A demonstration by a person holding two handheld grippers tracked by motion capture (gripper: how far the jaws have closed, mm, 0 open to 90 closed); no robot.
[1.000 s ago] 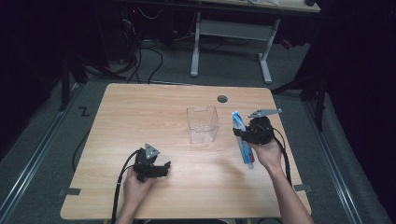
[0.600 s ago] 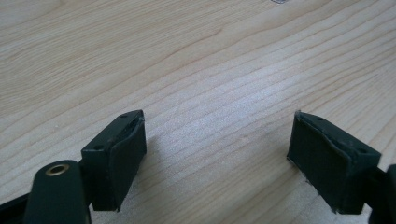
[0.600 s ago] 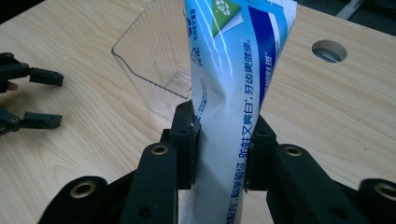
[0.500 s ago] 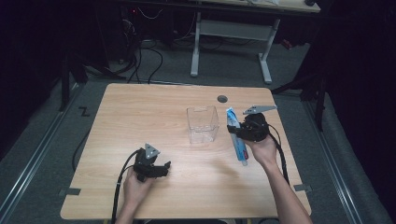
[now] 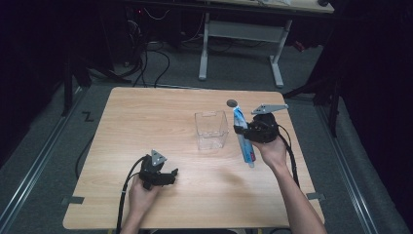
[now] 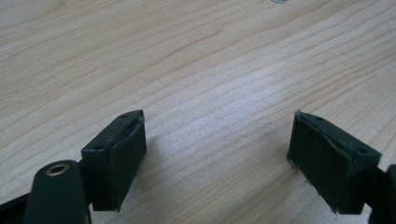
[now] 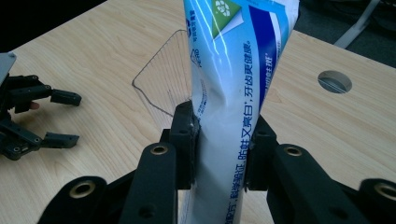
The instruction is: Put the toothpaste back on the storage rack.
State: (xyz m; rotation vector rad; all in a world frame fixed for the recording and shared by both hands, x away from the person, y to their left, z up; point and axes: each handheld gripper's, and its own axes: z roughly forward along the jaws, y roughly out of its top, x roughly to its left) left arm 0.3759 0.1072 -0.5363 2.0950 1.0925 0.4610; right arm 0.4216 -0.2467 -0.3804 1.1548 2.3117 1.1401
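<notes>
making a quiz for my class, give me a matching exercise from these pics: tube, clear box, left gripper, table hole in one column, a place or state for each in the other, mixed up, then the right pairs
Things
1. tube
2. clear box
3. left gripper
4. table hole

Places or states
A. jaws open, nothing between them
B. near the table's far edge
C. clamped in the right gripper
D. stands empty mid-table

Pairs: 1-C, 2-D, 3-A, 4-B
</notes>
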